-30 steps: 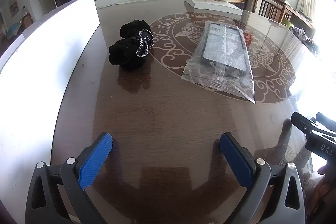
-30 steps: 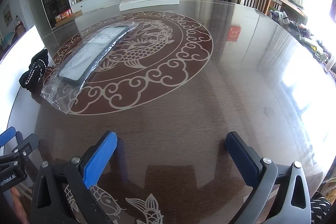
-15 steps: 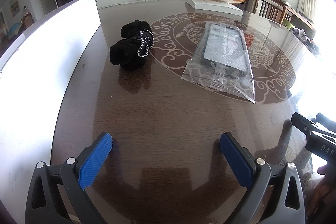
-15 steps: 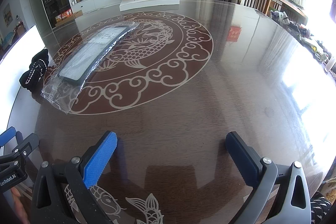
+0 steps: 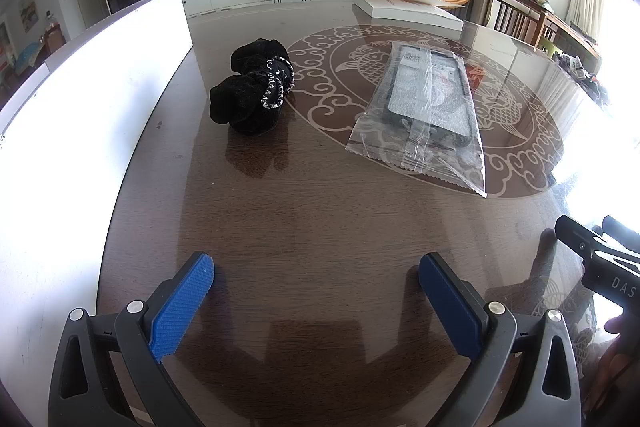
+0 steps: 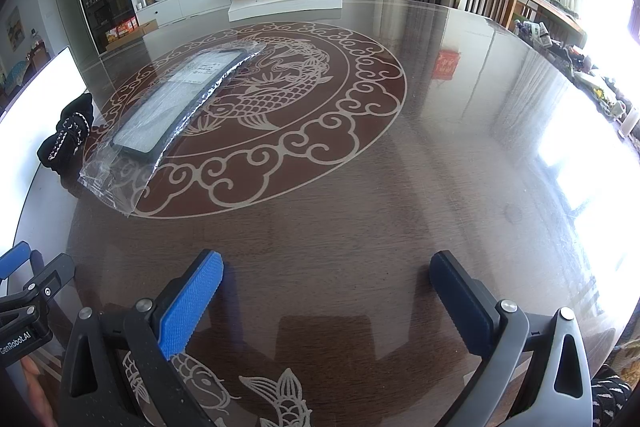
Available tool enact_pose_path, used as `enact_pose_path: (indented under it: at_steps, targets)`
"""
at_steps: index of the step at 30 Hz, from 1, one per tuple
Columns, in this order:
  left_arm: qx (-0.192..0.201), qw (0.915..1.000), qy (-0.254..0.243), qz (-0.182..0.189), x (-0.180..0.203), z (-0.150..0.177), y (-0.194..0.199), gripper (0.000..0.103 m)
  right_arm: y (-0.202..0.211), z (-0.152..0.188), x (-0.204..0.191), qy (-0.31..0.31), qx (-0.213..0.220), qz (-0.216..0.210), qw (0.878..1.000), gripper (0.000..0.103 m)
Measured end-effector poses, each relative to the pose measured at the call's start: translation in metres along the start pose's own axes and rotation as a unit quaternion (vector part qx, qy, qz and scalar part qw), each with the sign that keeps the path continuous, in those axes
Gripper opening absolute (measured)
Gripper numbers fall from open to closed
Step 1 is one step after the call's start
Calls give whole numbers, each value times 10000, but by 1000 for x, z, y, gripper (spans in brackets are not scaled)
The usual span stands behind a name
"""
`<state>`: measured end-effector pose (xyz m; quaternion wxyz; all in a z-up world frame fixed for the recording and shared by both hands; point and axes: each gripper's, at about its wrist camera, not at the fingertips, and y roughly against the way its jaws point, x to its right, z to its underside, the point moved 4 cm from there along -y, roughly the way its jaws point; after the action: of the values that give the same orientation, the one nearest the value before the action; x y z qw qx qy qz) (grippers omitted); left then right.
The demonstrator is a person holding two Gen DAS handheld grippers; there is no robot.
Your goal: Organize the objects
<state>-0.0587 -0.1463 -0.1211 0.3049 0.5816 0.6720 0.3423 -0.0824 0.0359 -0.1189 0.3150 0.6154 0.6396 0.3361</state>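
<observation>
A black fabric bundle with a white-flecked cord lies on the dark round table, ahead and left of my left gripper. It also shows at the left edge of the right wrist view. A dark flat item in a clear plastic bag lies ahead to the right on the fish pattern; it also shows in the right wrist view. My left gripper is open and empty, low over bare table. My right gripper is open and empty near the table's front edge.
A white board stands along the table's left side. A white flat box lies at the far edge, also in the right wrist view. Chairs and a cluttered sideboard are to the right.
Both grippers have stayed open and nearly still. The left wrist view has crept slightly, so the bundle and bag sit a touch lower in frame.
</observation>
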Motion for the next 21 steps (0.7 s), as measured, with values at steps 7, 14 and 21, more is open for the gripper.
enact_pose_path:
  at_steps: [7, 14, 21]
  targets:
    - [1, 10000, -1, 1, 0, 0, 0, 103, 0, 0, 0, 0, 0, -1, 10000, 103]
    - [-2, 10000, -4, 7, 0, 0, 0, 103, 0, 0, 0, 1, 1, -3, 10000, 103]
    - [-32, 9999, -108, 73, -1, 3, 3, 103, 0, 0, 0, 2, 2, -4, 10000, 103]
